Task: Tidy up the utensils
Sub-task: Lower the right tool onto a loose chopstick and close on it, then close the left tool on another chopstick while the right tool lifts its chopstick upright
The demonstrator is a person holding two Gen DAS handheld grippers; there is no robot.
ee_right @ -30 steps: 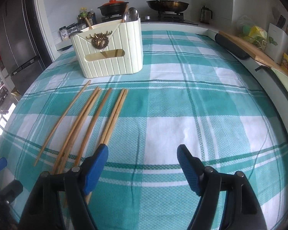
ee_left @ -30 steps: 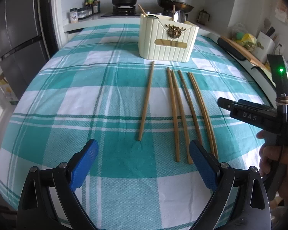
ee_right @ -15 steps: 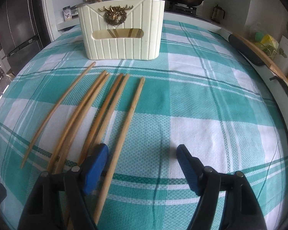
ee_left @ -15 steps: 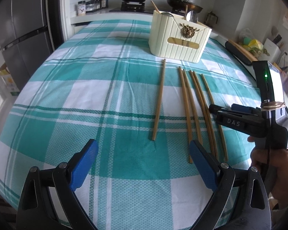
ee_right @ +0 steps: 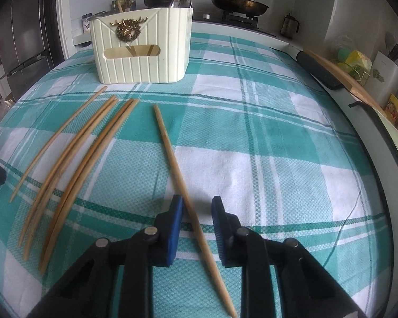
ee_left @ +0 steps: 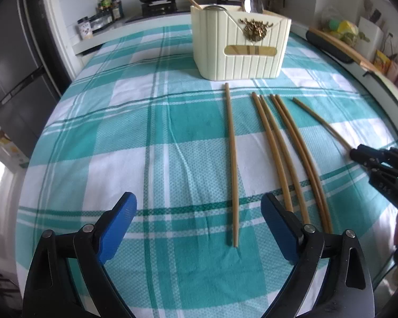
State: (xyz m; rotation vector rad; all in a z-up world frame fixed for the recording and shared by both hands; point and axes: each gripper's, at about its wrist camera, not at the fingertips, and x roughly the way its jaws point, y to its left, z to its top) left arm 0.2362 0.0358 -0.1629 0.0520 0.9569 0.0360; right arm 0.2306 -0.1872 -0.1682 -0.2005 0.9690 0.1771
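The right gripper (ee_right: 196, 206) has gone from wide open to almost shut. Its jaws are closing around one chopstick (ee_right: 172, 159), with a small gap still at the right pad. That chopstick has moved away from the other chopsticks (ee_right: 74, 156) toward 3 o'clock. The left gripper (ee_left: 199, 217) has slid closer to the single chopstick (ee_left: 232, 159).

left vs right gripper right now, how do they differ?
Left gripper: jaws spread wide, only tablecloth between its blue pads; the nearest chopstick ends short of them. Right gripper: jaws narrow and closing, with the separate chopstick running between the pads; a gap shows on the right-hand side, so no firm grip yet. Both share black frames and blue pads, and both point toward the cream utensil holder.
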